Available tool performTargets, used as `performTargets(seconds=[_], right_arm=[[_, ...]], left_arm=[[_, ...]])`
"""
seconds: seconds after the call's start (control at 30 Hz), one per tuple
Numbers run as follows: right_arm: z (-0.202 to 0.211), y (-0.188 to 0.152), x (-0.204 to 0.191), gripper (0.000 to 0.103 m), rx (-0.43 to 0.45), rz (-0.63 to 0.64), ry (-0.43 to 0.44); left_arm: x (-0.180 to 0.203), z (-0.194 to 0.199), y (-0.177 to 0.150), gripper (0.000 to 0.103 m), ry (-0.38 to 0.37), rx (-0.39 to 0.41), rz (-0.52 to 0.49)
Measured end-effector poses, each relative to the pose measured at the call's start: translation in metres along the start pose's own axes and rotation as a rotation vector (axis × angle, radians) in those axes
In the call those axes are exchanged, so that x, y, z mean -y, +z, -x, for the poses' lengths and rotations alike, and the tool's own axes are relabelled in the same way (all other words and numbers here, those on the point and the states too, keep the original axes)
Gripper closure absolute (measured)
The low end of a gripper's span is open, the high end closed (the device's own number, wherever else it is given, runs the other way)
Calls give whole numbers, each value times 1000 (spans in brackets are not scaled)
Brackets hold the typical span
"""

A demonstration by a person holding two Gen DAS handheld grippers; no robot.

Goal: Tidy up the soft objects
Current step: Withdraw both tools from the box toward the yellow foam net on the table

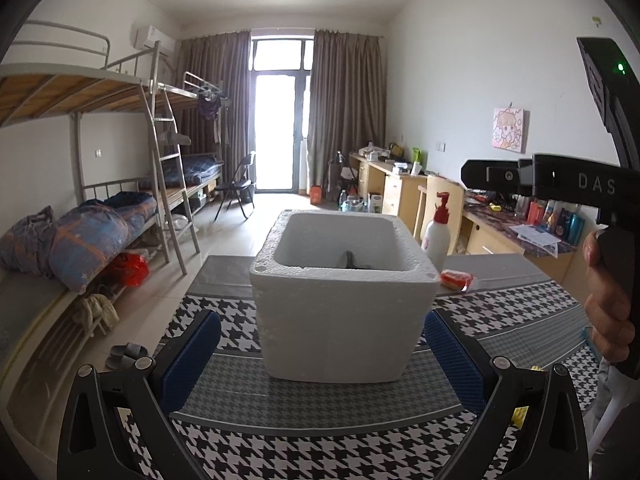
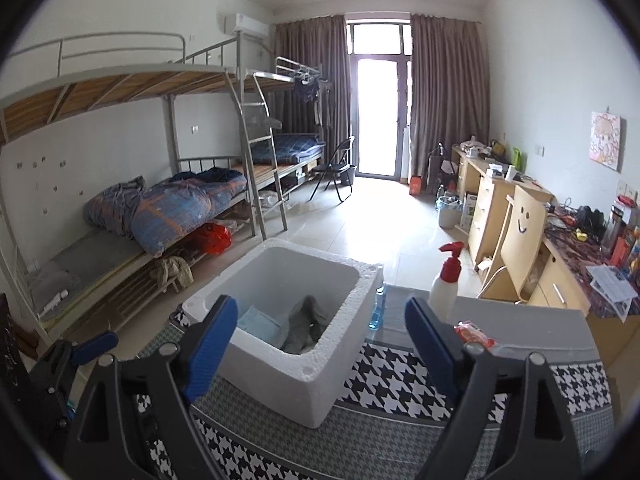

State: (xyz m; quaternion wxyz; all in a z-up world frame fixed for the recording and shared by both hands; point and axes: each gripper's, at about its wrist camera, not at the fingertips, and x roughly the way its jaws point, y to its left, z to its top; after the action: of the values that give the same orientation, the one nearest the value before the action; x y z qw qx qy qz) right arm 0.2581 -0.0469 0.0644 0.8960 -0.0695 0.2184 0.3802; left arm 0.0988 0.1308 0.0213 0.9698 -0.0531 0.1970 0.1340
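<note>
A white foam box [image 1: 340, 304] stands on the houndstooth-cloth table [image 1: 500, 312]. In the right wrist view the box [image 2: 304, 376] holds a grey soft cloth [image 2: 304, 324] and a light blue folded item [image 2: 258, 322]; the cloth tip shows in the left wrist view [image 1: 350, 260]. My left gripper [image 1: 322, 344] is open and empty, its blue pads straddling the box's near side. My right gripper [image 2: 320, 336] is open and empty above the box; its body shows in the left wrist view at the right [image 1: 560, 180].
A white pump bottle with a red top [image 2: 446, 284] and a red-orange packet [image 2: 474, 334] sit on the table right of the box. A blue-liquid bottle [image 2: 378, 306] stands behind the box. Bunk beds [image 2: 160, 208] line the left wall, desks [image 2: 500, 208] the right.
</note>
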Motion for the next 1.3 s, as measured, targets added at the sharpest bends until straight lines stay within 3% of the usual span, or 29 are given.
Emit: performTargets(seconds=[0.53,1.3], right_arm=[[33,-22,20,14,42,-53,-4],[76,-51,45,14,107,-86,-78]], left_arm=[[23,13,-1,1,-40,18,-11],[53,17,-8,1,-120,16,-48]])
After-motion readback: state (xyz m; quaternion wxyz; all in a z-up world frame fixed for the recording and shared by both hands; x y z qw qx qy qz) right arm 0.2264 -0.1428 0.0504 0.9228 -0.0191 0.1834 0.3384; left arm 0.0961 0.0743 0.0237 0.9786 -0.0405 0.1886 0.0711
